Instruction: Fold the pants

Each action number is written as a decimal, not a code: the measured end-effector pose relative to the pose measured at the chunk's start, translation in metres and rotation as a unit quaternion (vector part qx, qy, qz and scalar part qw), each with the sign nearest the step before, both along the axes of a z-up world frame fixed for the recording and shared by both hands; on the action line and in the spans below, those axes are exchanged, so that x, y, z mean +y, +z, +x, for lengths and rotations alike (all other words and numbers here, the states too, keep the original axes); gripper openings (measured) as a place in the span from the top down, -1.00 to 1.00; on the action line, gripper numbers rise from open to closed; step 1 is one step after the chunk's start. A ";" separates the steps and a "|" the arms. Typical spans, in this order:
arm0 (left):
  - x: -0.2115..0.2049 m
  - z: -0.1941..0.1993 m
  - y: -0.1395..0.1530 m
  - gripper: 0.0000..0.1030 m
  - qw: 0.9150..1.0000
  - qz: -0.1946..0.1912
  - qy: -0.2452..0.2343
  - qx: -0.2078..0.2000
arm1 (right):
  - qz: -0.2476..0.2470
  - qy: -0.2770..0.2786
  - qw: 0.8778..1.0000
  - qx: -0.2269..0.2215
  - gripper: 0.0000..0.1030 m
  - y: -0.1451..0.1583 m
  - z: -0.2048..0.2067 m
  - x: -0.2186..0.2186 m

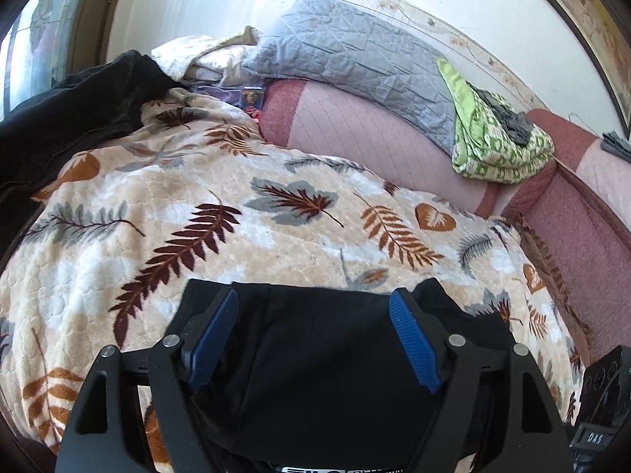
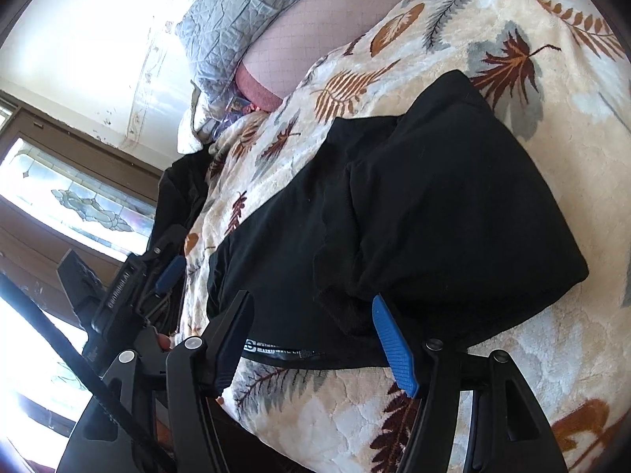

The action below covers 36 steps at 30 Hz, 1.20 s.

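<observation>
Black pants (image 2: pixel 434 205) lie folded into a thick bundle on a leaf-patterned blanket (image 2: pixel 532 354). A waistband with white print (image 2: pixel 276 351) faces the right wrist camera. My right gripper (image 2: pixel 311 299) is open at that near edge, its blue pads on either side of the fabric and not pressing it. In the left wrist view the pants (image 1: pixel 315 354) fill the space under my left gripper (image 1: pixel 314 299), which is open wide, pads clear of the cloth. In the right wrist view the left gripper (image 2: pixel 169 254) sits at the bundle's left end.
A grey quilted pillow (image 1: pixel 347 59) and a green patterned cloth (image 1: pixel 497 146) rest on the pink quilted cover (image 1: pixel 374 134) behind the blanket (image 1: pixel 197 197). A dark garment (image 1: pixel 79 110) is heaped at the far left. A window (image 2: pixel 79 197) stands beyond the bed.
</observation>
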<state>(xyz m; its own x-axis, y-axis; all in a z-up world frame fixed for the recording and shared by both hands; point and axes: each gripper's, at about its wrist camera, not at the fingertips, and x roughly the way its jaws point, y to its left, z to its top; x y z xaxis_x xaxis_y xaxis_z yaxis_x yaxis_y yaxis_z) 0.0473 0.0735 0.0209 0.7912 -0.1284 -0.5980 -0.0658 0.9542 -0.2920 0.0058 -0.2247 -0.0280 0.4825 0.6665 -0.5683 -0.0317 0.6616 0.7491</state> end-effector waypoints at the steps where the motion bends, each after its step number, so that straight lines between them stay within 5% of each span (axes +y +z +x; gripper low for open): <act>1: 0.004 -0.001 0.001 -0.52 1.000 -0.002 0.006 -0.001 | -0.002 0.002 1.000 -0.001 -0.33 0.001 0.000 0.001; 12: 0.065 -0.034 -0.001 -0.53 0.992 -0.036 0.123 0.025 | -0.019 0.034 0.999 -0.008 -0.38 0.008 0.019 0.025; 18: 0.099 -0.056 -0.033 -0.53 0.978 -0.087 0.174 0.076 | -0.019 0.109 0.994 -0.015 -0.38 0.021 0.068 0.071; 22: 0.101 -0.054 -0.055 -0.53 0.974 -0.113 0.163 0.107 | -0.043 0.175 0.984 -0.012 -0.38 0.036 0.103 0.123; 30: 0.081 -0.055 -0.063 -0.58 0.978 -0.104 0.133 0.119 | -0.143 0.281 0.949 0.011 -0.50 0.043 0.146 0.230; 34: 0.076 -0.056 -0.064 -0.55 0.980 -0.127 0.099 0.114 | -0.249 0.326 0.911 0.029 -0.51 0.030 0.157 0.295; 36: 0.076 -0.054 -0.065 -0.27 0.980 -0.141 0.088 0.113 | -0.293 0.352 0.887 0.048 -0.71 0.019 0.158 0.323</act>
<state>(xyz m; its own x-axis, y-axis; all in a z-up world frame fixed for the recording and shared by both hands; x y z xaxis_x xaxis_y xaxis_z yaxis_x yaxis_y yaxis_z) -0.0070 0.1492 -0.0445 0.6668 -0.1870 -0.7214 -0.3156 0.8060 -0.5007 0.1642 0.0987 -0.0093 -0.0055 0.3592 -0.9332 -0.5468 0.7803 0.3036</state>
